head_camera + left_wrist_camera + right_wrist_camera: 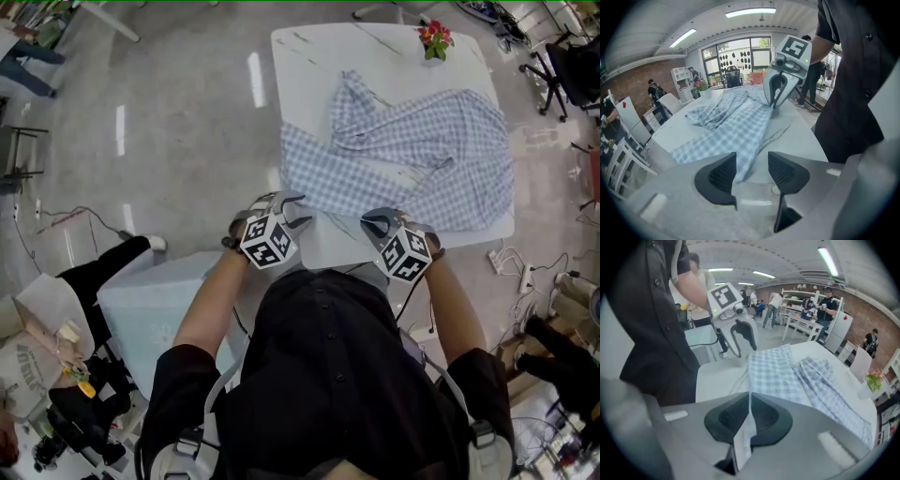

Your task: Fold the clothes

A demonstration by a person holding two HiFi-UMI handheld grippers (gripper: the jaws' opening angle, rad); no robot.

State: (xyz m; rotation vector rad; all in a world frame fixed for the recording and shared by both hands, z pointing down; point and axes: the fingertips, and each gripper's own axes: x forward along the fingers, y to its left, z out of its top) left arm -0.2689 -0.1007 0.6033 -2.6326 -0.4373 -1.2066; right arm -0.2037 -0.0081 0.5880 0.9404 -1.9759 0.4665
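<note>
A blue-and-white checked shirt (412, 150) lies crumpled across the white table (309, 56). At its near left corner my left gripper (286, 208) is open. In the left gripper view the shirt's edge (736, 126) runs down into the gap between its jaws (752, 161), and the pads stand apart from the cloth. My right gripper (380, 223) is at the shirt's near hem. In the right gripper view it (750, 401) is shut on a pinch of the shirt (787, 376), and a strip of fabric hangs out behind the closed pads.
A small pot of red flowers (435, 37) stands at the table's far right corner. A pale blue box (159, 300) sits on the floor at my left. Cables and a power strip (511, 262) lie on the floor at the right. An office chair (567, 70) is beyond them.
</note>
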